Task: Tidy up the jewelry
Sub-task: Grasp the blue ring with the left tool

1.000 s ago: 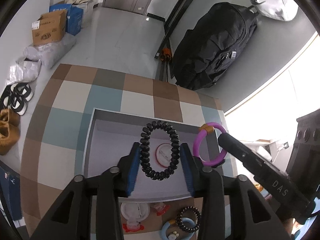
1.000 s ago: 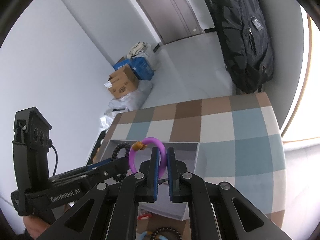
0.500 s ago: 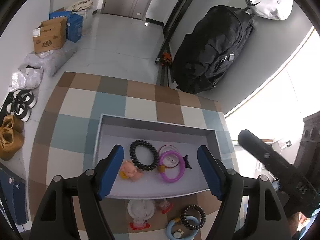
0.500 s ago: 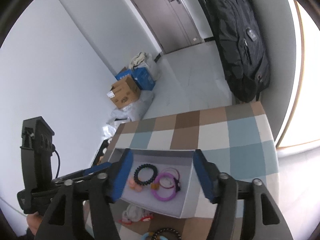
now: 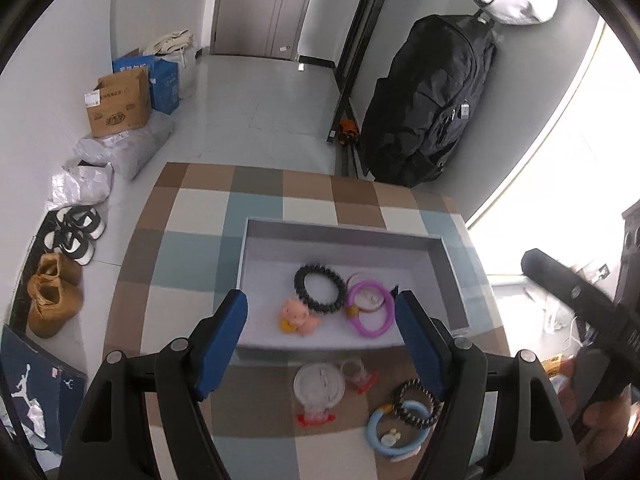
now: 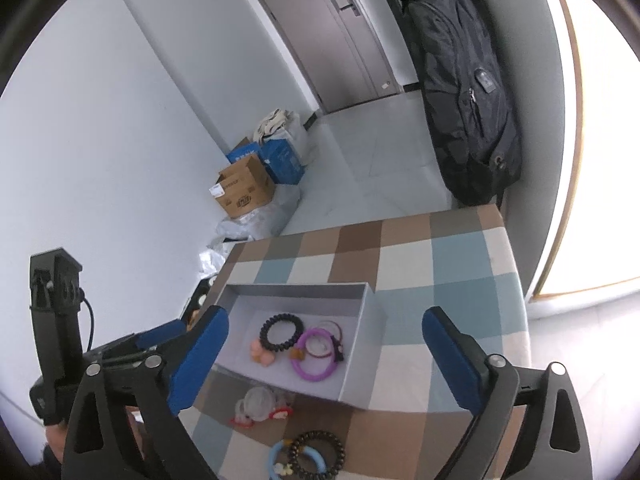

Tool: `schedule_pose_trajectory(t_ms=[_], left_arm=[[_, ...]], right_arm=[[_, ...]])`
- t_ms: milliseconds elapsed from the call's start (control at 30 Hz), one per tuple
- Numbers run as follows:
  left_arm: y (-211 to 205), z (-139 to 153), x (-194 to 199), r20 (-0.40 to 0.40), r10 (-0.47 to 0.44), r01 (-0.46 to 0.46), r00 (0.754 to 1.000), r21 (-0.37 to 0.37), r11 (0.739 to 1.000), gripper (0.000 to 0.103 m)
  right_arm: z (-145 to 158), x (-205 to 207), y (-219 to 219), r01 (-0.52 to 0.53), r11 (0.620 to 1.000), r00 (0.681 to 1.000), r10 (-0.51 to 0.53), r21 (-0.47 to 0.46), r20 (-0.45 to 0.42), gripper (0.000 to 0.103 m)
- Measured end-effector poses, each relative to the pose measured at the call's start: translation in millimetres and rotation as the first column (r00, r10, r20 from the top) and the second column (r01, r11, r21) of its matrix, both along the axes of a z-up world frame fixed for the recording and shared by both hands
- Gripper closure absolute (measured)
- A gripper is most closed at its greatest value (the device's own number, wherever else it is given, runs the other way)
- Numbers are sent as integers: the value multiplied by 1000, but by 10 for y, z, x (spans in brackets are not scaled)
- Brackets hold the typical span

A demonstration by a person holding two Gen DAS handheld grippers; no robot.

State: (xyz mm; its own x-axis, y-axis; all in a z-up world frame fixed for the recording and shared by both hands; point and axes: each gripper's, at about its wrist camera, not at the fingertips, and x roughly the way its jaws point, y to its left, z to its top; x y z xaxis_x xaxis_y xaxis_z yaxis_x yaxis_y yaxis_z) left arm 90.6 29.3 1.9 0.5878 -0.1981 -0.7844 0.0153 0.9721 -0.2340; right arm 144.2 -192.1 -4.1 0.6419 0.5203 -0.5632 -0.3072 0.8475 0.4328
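A grey open box (image 5: 340, 236) (image 6: 362, 360) stands on the checkered table. In it lie a black spiral band (image 5: 319, 288) (image 6: 281, 332), a purple ring (image 5: 369, 312) (image 6: 316, 356) over a small round clear case, and a pink pig charm (image 5: 298, 316) (image 6: 262, 356). My left gripper (image 5: 320, 336) is open and empty, above the box's near side. My right gripper (image 6: 324, 360) is open and empty, also above the box. In front of the box lie a round clear case (image 5: 319, 386) (image 6: 258, 402), a dark bead bracelet (image 5: 416, 402) (image 6: 318, 454) and a light blue ring (image 5: 394, 432) (image 6: 294, 466).
A small clear case with red trim (image 5: 356, 372) lies by the box. A black backpack (image 5: 432, 100) leans on the wall beyond the table. Cardboard boxes (image 5: 118, 102), bags and shoes (image 5: 54, 292) are on the floor at the left.
Both grippers opened and let go: the black band and the purple ring dropped into the box. Both grippers have since pulled back and up, away from the box.
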Motion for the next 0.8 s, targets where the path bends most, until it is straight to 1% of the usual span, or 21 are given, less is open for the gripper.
schedule_pose_trajectory(t_ms=[167, 400, 500, 700, 800], left_arm=[[-50, -26, -165, 10, -24, 24, 1000, 21, 999, 31], [-169, -68, -339, 5, -83, 83, 997, -15, 996, 30], [-227, -108, -398, -13, -109, 108, 994, -25, 994, 30], [-464, -264, -515, -63, -193, 195, 979, 23, 981, 30], [-531, -351, -534, -91, -227, 230, 970, 20, 973, 30]], right_arm=[[-39, -109, -54, 4, 1000, 1000, -4, -3, -7, 0], [-176, -238, -111, 6, 1000, 998, -7, -20, -57, 0], [-214, -285, -99, -3, 999, 998, 0, -41, -69, 0], [-286, -354, -138, 4, 998, 995, -9, -57, -98, 0], [-310, -365, -174, 14, 999, 993, -20, -52, -114, 0]])
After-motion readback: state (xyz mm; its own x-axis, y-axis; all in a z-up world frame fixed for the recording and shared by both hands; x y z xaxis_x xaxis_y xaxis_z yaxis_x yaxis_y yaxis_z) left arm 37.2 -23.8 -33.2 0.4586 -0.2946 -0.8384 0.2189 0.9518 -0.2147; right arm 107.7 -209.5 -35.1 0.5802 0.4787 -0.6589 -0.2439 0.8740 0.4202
